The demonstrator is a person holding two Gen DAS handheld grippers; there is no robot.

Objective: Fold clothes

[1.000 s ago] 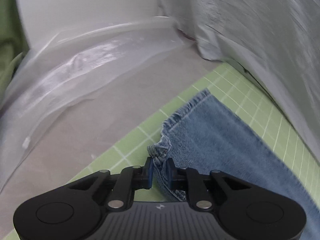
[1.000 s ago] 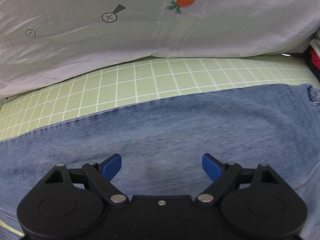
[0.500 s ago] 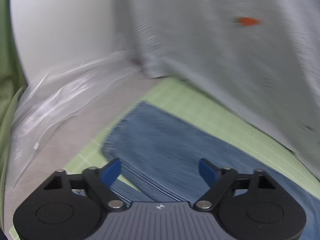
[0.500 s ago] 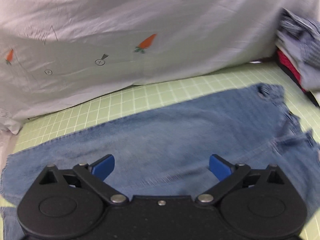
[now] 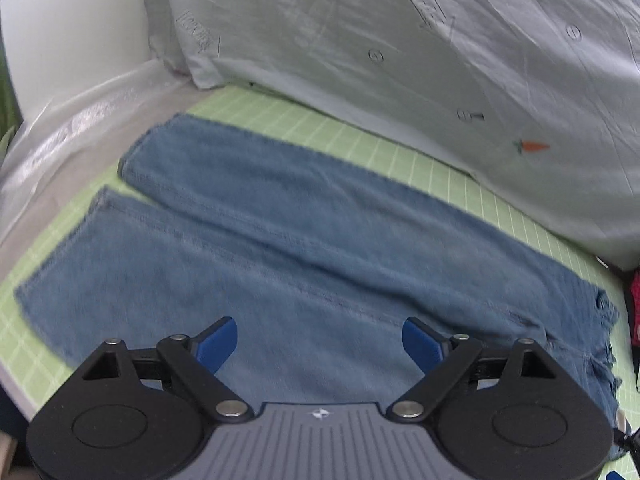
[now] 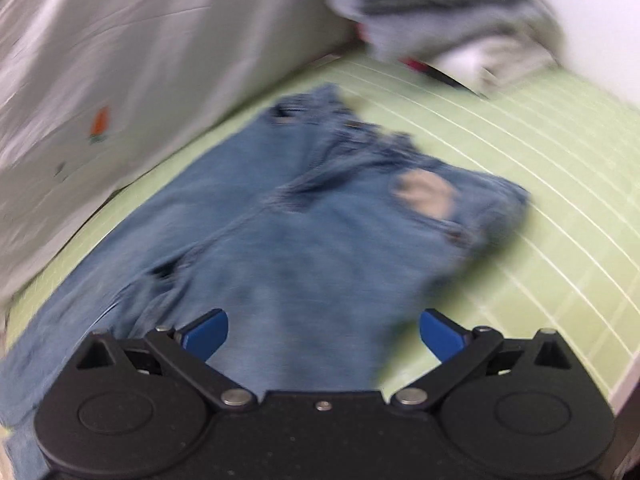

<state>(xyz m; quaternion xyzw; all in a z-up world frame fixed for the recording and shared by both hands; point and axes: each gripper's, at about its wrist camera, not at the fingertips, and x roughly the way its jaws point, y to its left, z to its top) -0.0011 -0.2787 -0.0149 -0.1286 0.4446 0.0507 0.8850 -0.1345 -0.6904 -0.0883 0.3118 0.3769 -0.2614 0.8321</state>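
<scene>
Two tools, left tool [image 5: 319,340] and right tool [image 6: 324,330], both wide apart, empty, above flat jeans [image 5: 312,240].

Right gripper [image 6: 322,332] wide open above jeans [image 6: 320,232], green mat [image 6: 560,168].

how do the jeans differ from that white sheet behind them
The jeans are blue denim; the sheet is pale with small carrot prints. The jeans lie flat on the green grid mat; the sheet rises in a heap behind them. The jeans have frayed hems; the sheet looks smooth. Both are fabric.
</scene>
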